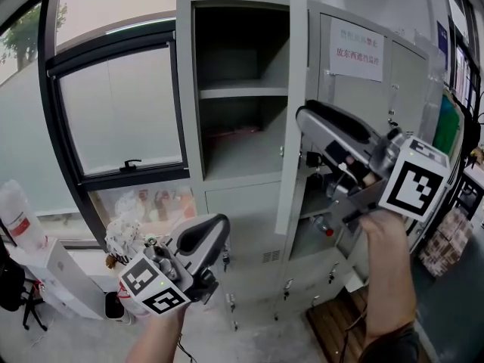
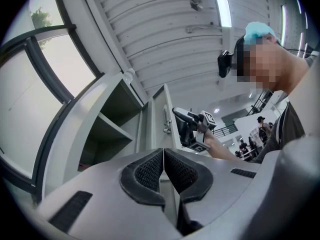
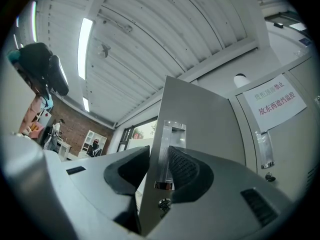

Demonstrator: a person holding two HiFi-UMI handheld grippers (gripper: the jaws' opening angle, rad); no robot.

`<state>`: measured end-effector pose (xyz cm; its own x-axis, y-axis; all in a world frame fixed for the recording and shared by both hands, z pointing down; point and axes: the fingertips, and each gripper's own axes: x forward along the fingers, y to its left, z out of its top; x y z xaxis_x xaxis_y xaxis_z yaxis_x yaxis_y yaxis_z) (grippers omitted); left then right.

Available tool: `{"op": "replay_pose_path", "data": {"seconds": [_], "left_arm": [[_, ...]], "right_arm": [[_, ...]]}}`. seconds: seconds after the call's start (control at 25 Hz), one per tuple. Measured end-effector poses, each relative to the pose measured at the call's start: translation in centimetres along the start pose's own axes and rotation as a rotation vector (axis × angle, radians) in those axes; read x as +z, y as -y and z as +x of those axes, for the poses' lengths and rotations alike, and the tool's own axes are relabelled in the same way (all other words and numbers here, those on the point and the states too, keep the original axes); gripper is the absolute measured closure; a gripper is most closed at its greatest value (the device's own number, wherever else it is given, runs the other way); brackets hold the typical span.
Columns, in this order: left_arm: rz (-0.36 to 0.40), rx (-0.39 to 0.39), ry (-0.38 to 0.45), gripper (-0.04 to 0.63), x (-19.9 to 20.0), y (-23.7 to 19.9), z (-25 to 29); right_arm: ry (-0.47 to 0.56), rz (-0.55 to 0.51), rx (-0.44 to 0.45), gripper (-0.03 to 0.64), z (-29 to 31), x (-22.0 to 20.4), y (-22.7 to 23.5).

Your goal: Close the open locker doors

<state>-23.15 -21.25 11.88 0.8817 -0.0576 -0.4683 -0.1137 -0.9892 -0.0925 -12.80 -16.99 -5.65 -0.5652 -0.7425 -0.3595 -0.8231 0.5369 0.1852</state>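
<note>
Right gripper is gripping the locker door by its free edge. The jaws are standing wide, one pad on each face. The right-hand pad is sitting on the metal pull handle, with the keyhole just below it. Both pads are looking seated on the sheet.

Left gripper is clenched on nothing, pads meeting at the tips. It is hanging at lower left of the head view, apart from the lockers.

The door is standing swung out, showing edge-on up the centre of the head view, and the right gripper is meeting it about mid-frame. Left of the door, the open compartment is showing one shelf. Something reddish is lying below that shelf, too dim to identify. Right of the door edge, a second bay is gaping behind the right gripper, its contents mostly hidden. At upper right, closed doors are carrying a white notice with red print.

A big window is filling the upper left. Bagged clutter is piling under the sill. Grey floor is running along the bottom, with a wooden board at lower right. A ribbed ceiling with strip lights is showing in both gripper views.
</note>
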Motion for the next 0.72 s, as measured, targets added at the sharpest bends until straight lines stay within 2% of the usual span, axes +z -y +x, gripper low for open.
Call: {"op": "replay_pose_path", "data": {"seconds": [0.72], "left_arm": [[0.007,0.042,0.009,0.583,0.9,-0.9,-3.2]], "right_arm": [[-0.061,-0.042,-0.066,0.497,4.1,-1.5,-0.4]]}}
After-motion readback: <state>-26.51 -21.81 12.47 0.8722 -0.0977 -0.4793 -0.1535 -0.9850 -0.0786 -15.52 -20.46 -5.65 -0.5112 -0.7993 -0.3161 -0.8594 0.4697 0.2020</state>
